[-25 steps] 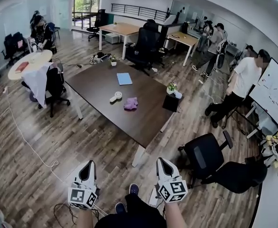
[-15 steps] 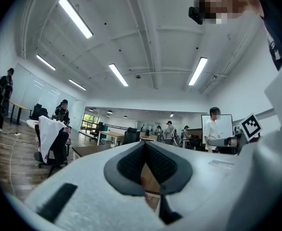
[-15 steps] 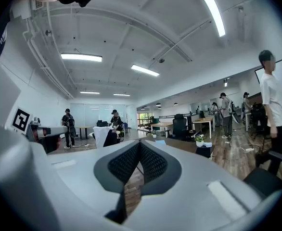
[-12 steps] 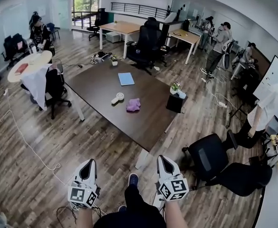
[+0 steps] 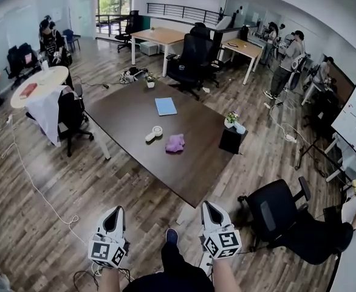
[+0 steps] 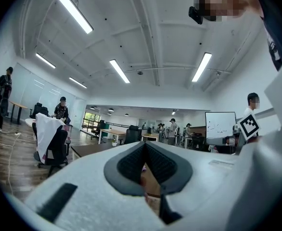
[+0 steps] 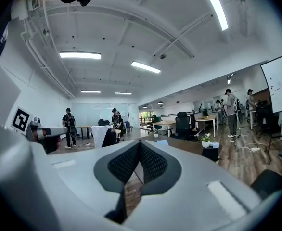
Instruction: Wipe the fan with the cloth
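Purple cloth [image 5: 175, 143] lies crumpled near the middle of the dark wooden worktop [image 5: 129, 111]. The small white fan [image 5: 153, 132] lies flat just beside it, on its left in the head view. Nothing touches either one. The left gripper [image 5: 113, 216] and the right gripper [image 5: 209, 213] are both clenched, jaws pressed together with nothing between them. They are held side by side, pointing level, over the plank floor [image 5: 44, 181], well short of the worktop's near corner. Counted: two grippers, one cloth, one fan and one blue notebook [image 5: 165, 106] farther back on the worktop. There are two small potted plants, one [image 5: 149, 78] at the far edge, the other [image 5: 231, 117] on a black box [image 5: 232, 142] at the right edge.
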A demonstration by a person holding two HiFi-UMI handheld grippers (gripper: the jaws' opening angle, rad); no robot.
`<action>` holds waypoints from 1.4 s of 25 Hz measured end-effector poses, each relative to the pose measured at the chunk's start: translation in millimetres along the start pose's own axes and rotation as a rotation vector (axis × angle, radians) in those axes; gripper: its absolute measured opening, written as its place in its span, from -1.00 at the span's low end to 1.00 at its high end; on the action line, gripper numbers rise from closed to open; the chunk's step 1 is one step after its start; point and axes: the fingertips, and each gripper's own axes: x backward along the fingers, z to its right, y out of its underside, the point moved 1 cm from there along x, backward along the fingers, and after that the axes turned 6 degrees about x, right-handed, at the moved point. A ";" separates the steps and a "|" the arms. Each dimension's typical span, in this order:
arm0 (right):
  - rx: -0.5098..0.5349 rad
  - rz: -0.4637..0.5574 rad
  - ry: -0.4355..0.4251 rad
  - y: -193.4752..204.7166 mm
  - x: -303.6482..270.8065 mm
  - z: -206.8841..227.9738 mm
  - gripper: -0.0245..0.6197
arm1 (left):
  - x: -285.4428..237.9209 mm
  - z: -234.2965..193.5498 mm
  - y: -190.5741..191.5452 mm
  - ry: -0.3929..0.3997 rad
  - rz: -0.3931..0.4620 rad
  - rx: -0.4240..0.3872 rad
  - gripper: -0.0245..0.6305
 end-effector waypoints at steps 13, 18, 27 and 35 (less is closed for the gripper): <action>-0.027 -0.048 -0.033 -4.2 -122.7 69.8 -0.89 | -127.9 -51.0 -17.8 -0.048 -0.009 0.000 -0.93; -0.007 -0.060 -0.067 -8.4 -177.4 100.6 -0.89 | -184.1 -60.3 -27.3 -0.074 0.003 -0.019 -0.93; 0.041 -0.080 -0.129 -6.7 -245.5 138.2 -0.89 | -248.6 -70.3 -29.4 -0.128 0.008 -0.047 -0.93; 0.002 -0.081 -0.156 -1.1 -276.0 146.1 -0.89 | -280.3 -77.9 -25.8 -0.135 -0.010 -0.061 -0.93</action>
